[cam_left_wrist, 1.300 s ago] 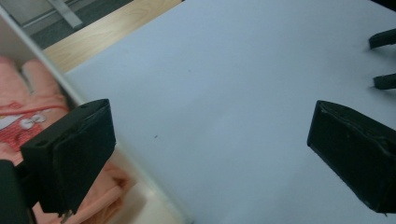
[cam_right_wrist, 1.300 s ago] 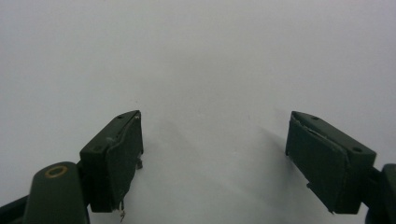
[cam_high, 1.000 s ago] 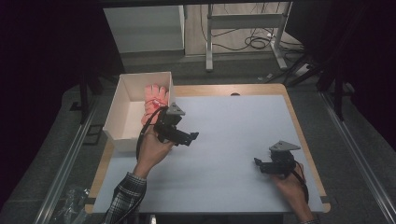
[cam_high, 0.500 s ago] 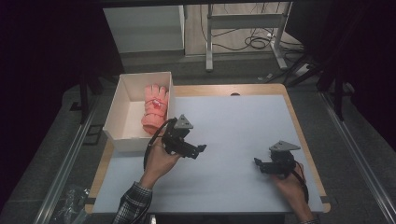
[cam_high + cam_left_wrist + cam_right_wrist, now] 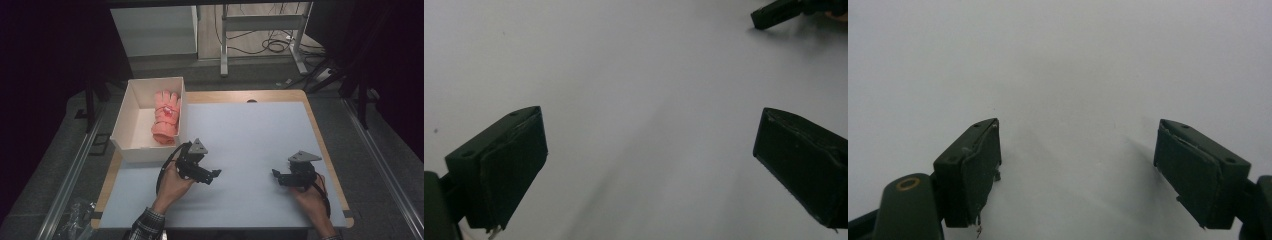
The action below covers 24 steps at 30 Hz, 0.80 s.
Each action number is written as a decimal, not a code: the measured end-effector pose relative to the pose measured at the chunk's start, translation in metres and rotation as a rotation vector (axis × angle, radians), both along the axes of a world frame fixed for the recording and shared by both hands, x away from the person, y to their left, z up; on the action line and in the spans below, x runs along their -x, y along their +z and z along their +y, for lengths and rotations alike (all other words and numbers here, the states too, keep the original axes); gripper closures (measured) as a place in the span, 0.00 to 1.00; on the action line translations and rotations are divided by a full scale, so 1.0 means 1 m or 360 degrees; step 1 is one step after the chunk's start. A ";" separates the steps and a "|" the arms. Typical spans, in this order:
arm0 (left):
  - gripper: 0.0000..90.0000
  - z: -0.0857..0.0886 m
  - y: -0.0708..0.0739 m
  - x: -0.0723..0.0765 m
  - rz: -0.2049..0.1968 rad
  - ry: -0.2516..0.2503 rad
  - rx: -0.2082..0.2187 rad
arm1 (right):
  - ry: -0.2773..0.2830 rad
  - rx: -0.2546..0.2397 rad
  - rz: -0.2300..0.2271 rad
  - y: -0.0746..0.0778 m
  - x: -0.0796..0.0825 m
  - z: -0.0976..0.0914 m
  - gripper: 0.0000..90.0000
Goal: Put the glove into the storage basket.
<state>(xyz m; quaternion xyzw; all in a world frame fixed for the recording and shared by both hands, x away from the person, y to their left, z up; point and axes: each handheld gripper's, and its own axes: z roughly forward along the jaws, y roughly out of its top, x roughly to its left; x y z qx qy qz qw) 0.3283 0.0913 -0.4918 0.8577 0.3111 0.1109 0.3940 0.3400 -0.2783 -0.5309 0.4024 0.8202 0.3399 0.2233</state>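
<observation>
Clearly the pink glove (image 5: 166, 117) lying in the white box (image 5: 131, 112) at the worktop's (image 5: 260, 135) far left corner is soft and light; I judge a pinch at its cuff would hold. Just beside the box, the left gripper (image 5: 209, 176) hovers empty, jaws wide. Well apart, the right gripper (image 5: 278, 176) is equally wide. Its tip (image 5: 774, 14) shows in the left gripper view.

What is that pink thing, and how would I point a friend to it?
Start at the table and look to its far left corner, where an open white box sits. A pink glove lies inside against the right wall, the one soft, coloured thing there.
</observation>
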 end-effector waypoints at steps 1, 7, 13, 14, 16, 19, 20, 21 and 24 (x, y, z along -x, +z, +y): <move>0.02 0.001 -0.004 0.001 0.0007 0.0000 0.0001 | 0.0000 0.0000 0.0000 0.000 0.000 0.000 0.21; 0.02 0.005 -0.024 0.003 0.0031 0.0016 -0.0017 | 0.0001 0.0001 -0.0001 0.000 0.000 0.000 0.21; 0.01 0.009 -0.044 0.005 0.0054 0.0043 -0.0057 | 0.0000 0.0000 0.0000 0.000 0.000 0.000 0.21; 0.01 0.009 -0.049 0.006 0.0063 0.0051 -0.0066 | 0.0000 0.0000 0.0000 0.000 0.000 0.000 0.21; 0.01 0.010 -0.054 0.007 0.0072 0.0058 -0.0082 | 0.0000 0.0000 -0.0001 0.000 0.000 0.000 0.21; 0.01 0.008 -0.055 0.008 0.0045 0.0067 -0.0109 | 0.0000 0.0001 -0.0001 0.000 0.000 0.000 0.21; 0.01 0.008 -0.056 0.008 0.0050 0.0064 -0.0124 | 0.0001 0.0001 -0.0001 0.000 0.000 0.000 0.21; 0.00 0.008 -0.056 0.008 0.0052 0.0063 -0.0126 | 0.0000 0.0001 -0.0001 0.000 0.000 0.000 0.21; 0.00 0.007 -0.056 0.008 0.0055 0.0064 -0.0126 | 0.0000 0.0001 -0.0001 0.000 0.000 0.000 0.21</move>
